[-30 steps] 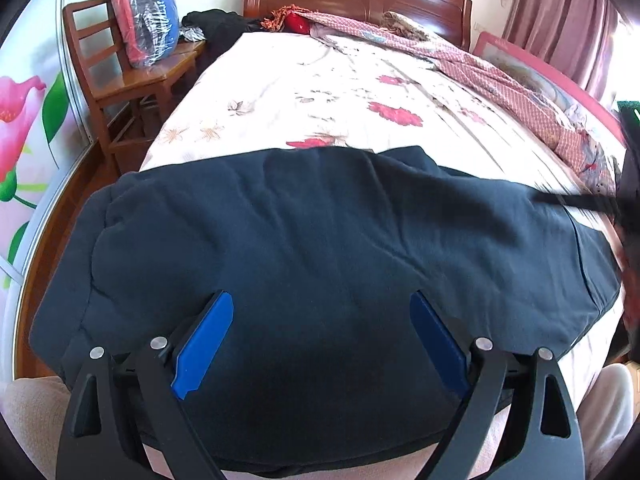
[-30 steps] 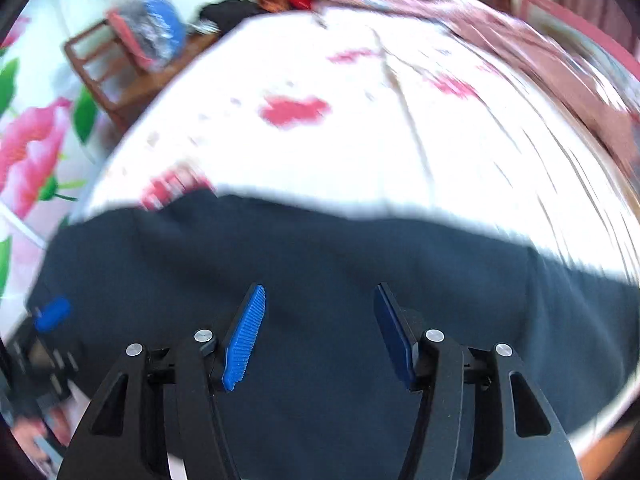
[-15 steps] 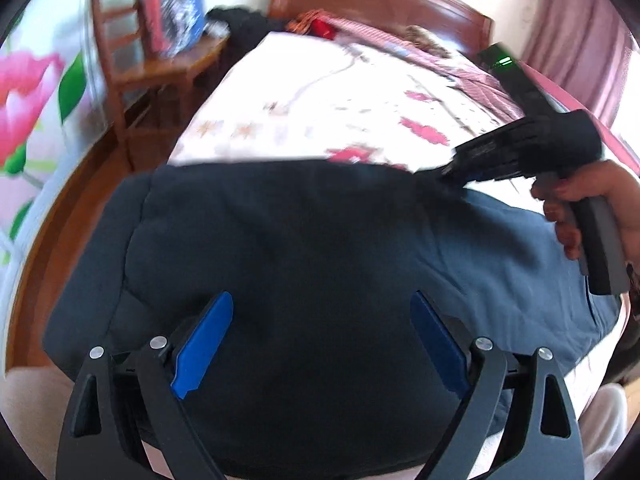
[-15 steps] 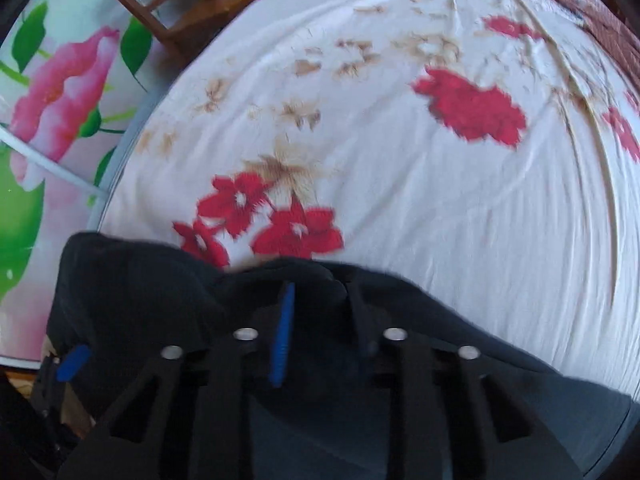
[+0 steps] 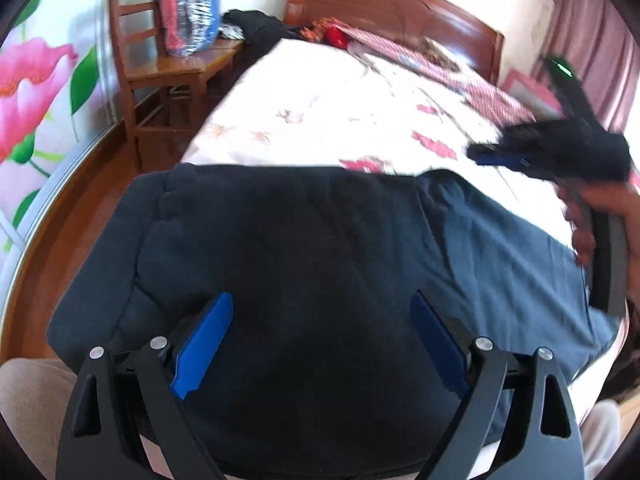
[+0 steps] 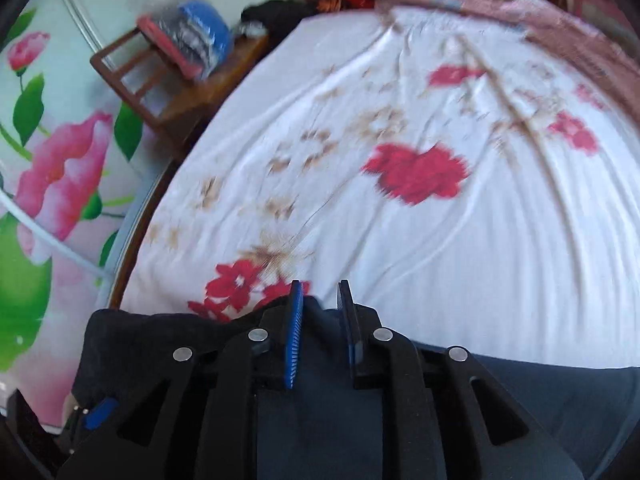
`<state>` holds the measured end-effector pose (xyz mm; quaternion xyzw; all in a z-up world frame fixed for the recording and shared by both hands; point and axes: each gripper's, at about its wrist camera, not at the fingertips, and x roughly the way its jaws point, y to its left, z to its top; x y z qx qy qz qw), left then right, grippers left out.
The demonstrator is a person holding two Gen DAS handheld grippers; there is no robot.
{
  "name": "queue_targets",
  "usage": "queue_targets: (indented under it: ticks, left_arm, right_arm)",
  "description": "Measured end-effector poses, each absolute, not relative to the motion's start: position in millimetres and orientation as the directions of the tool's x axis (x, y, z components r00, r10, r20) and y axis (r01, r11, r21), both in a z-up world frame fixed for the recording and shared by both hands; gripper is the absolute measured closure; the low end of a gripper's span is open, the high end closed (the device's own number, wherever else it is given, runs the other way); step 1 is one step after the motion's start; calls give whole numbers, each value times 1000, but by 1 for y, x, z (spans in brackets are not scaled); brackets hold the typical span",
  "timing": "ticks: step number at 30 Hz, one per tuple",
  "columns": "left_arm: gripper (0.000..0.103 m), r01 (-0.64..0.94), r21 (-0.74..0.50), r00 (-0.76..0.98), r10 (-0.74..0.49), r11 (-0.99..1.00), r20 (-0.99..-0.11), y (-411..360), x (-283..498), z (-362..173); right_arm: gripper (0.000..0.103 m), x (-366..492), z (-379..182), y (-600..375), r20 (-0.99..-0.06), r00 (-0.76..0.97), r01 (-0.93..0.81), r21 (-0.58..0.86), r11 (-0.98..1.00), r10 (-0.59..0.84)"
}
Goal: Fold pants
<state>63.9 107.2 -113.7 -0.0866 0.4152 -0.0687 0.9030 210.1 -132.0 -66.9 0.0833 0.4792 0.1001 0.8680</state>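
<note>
- pants (image 5: 304, 264) spread across near end of bed (image 5: 320, 92), partly folded.
- right gripper (image 6: 320, 300) has just closed, pinching the far edge fold; carry it level.
- left gripper (image 5: 320, 344) hovers wide open, holding nothing.

Bed (image 5: 320, 92) under me, its sheet (image 6: 460, 240) white with red flowers and pale brown sprigs, lightly creased. Far end: a brown wooden headboard (image 5: 400, 8). Along the far right side of the mattress lies a bunched pink-and-red patterned blanket (image 5: 460, 76). Pink curtain (image 5: 600, 40) at far right. Far left, just beside the bed: a wooden chair (image 5: 160, 68) on a wooden floor (image 5: 80, 196). On its seat a clear plastic bag (image 5: 188, 12) of red and blue cloth leans on the backrest. A dark heap of cloth (image 5: 256, 26) sits between chair and headboard. Left wall: panel (image 6: 52, 184) printed with large pink flowers and green leaves.
</note>
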Motion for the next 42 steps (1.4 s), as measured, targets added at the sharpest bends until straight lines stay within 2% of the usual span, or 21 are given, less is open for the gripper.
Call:
queue_targets:
  ticks: [2, 6, 9, 11, 14, 17, 19, 21, 25, 33, 38, 42]
  left_arm:
    - [13, 23, -200, 657, -166, 980, -735, 112, 65, -114]
    - [13, -18, -134, 617, -94, 991, -781, 113, 71, -126]
    - [13, 10, -75, 614, -65, 997, -786, 107, 69, -127]
    - [13, 16, -60, 612, -58, 998, -789, 106, 68, -127]
    - [13, 7, -125, 634, -101, 992, -767, 110, 67, -121]
    - [13, 34, -164, 646, -147, 986, -749, 105, 64, -119]
    - [13, 56, -155, 650, -154, 986, -744, 98, 62, -120]
    - [12, 78, -127, 650, -147, 989, -745, 90, 61, -120]
    - [12, 94, -127, 661, -158, 987, -733, 86, 57, -117]
    - [12, 134, -134, 659, -190, 982, -728, 76, 52, -114]
    - [11, 129, -158, 651, -203, 979, -731, 77, 53, -114]
    - [11, 122, -183, 650, -217, 976, -728, 77, 54, -110]
  right_arm:
    - [86, 198, -59, -130, -810, 528, -139, 214, 967, 255]
    - [86, 193, -82, -99, -882, 410, -238, 145, 960, 234]
    - [86, 208, -112, -94, -911, 380, -195, 93, 976, 163]
    - [86, 214, -119, -97, -901, 398, -136, 126, 983, 171]
    - [86, 205, -105, -112, -866, 439, -86, 223, 971, 238]
    - [85, 182, -85, -130, -857, 474, -69, 193, 979, 202]
    - [62, 163, -77, -148, -865, 473, -59, 159, 986, 168]
    - [58, 146, -74, -169, -870, 473, -32, 140, 990, 138]
    - [58, 110, -77, -230, -883, 468, 82, 82, 993, 35]
    - [58, 29, -78, -370, -855, 509, 467, 179, 866, -98]
    - [58, -35, -85, -453, -841, 511, 680, 270, 682, -177]
    - [58, -85, -104, -513, -835, 515, 805, 391, 447, -196]
